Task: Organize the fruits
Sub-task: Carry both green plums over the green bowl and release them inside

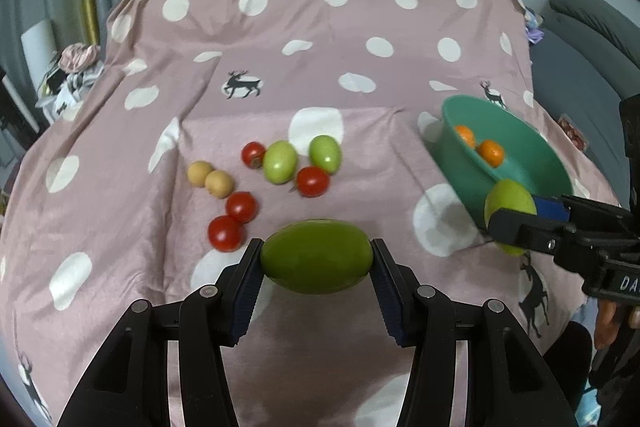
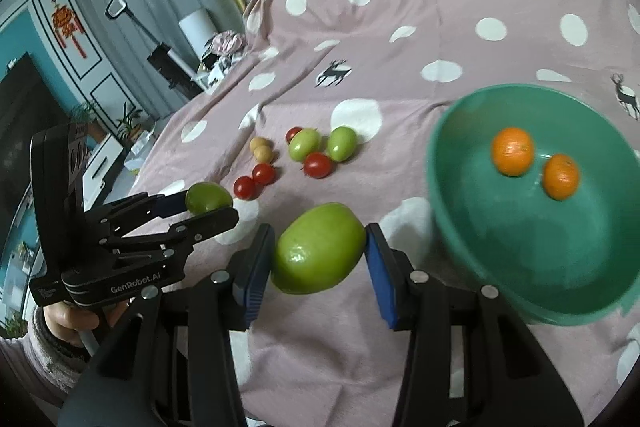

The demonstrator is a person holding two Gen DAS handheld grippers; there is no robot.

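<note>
Each hand-held gripper, left (image 1: 317,258) and right (image 2: 320,251), squeezes a smooth green oval fruit near the round teal plastic bowl (image 2: 452,211).

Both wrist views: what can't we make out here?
- Right gripper in the left wrist view: its near finger covers most of its green fruit.
- Bowl, left wrist view: that fruit and gripper hide the near rim; the near wall screens part of the floor.
- Bowl, right wrist view: lower right rim blurred.
- Left gripper, right wrist view: its green fruit is half hidden by the lower finger.
</note>
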